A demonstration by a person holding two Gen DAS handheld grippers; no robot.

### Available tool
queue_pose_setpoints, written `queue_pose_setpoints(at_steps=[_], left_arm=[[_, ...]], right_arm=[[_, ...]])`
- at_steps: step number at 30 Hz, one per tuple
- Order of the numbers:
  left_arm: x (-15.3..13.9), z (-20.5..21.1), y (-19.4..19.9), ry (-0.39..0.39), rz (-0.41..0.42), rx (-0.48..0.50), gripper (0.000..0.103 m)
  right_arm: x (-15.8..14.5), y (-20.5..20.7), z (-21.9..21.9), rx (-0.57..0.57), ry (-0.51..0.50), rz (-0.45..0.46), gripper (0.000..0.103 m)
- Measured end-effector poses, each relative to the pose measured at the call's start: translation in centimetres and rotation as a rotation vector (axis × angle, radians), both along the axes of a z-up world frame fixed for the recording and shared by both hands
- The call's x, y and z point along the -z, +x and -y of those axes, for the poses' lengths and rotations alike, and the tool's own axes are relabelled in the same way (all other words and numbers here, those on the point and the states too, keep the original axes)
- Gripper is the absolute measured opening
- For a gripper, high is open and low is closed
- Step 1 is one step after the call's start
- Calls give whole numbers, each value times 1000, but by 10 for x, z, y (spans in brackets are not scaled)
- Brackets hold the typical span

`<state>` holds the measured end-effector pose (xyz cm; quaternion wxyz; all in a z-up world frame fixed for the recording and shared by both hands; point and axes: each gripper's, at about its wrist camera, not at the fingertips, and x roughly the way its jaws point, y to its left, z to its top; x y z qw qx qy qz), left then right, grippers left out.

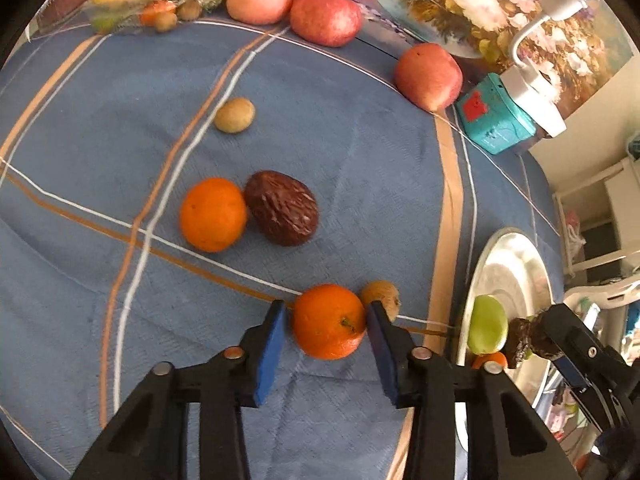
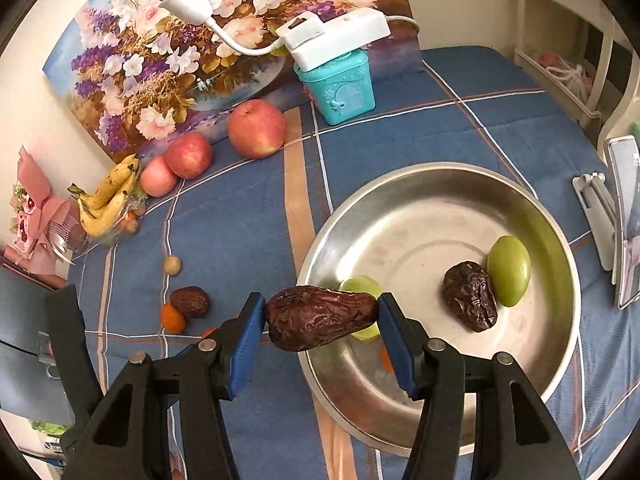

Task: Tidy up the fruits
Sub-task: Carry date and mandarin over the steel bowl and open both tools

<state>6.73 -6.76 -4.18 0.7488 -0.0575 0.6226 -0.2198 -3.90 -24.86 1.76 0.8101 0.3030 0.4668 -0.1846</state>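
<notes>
Blue plaid cloth covers the worktop (image 1: 100,152), backed by a flower painting (image 2: 168,52), with apples (image 2: 256,128) and bananas (image 2: 106,196) pushed to the far edge. At the near side of the cloth the left gripper (image 1: 326,330) straddles an orange (image 1: 328,322): the fruit sits squarely between the blue pads, the right-hand pad against its skin and the left-hand pad just at its side, so the jaws are closing on it and the grip looks nearly, if not fully, made. A small brown fruit (image 1: 382,296) touches the orange from behind, close enough to be nudged. To the right, well clear of the loose fruit, the right gripper (image 2: 320,320) is clenched on a wrinkled dark date (image 2: 320,318), held crosswise with its long axis running from pad to pad, and hangs over the near rim of the steel bowl (image 2: 440,176). Inside the bowl lie another date (image 2: 470,300) touching a green fruit (image 2: 510,270), plus a second green fruit (image 2: 362,286) partly hidden behind the held date. The bowl lies to the right of the orange, so the left hand's carry would run that way, across the space the right hand occupies; the right hand, already above the bowl, looks better placed to drop first. A second orange (image 1: 212,214) and a date (image 1: 282,208), touching, wait mid-cloth.
</notes>
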Motion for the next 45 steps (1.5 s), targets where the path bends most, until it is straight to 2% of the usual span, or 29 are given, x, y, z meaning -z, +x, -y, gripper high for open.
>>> queue_pose_setpoints(at_steps=[7, 14, 21, 25, 28, 35, 45], left_arm=[[-9, -8, -1, 15, 34, -40, 40], [-27, -1, -12, -16, 72, 14, 40], [-48, 50, -48, -85, 122, 218, 40], [-50, 81, -66, -77, 159, 322, 40], [-48, 86, -73, -55, 172, 359, 40], [-40, 84, -69, -51, 145, 350, 43], [-43, 73, -60, -57, 153, 307, 45]], right_arm=[[2, -3, 10, 9, 32, 6, 59], [4, -15, 31, 70, 70, 23, 59], [18, -43, 60, 188, 93, 11, 59], [13, -54, 77, 245, 82, 12, 59], [13, -56, 80, 256, 75, 3, 59], [17, -48, 75, 222, 86, -17, 59], [18, -44, 69, 197, 61, -49, 60]])
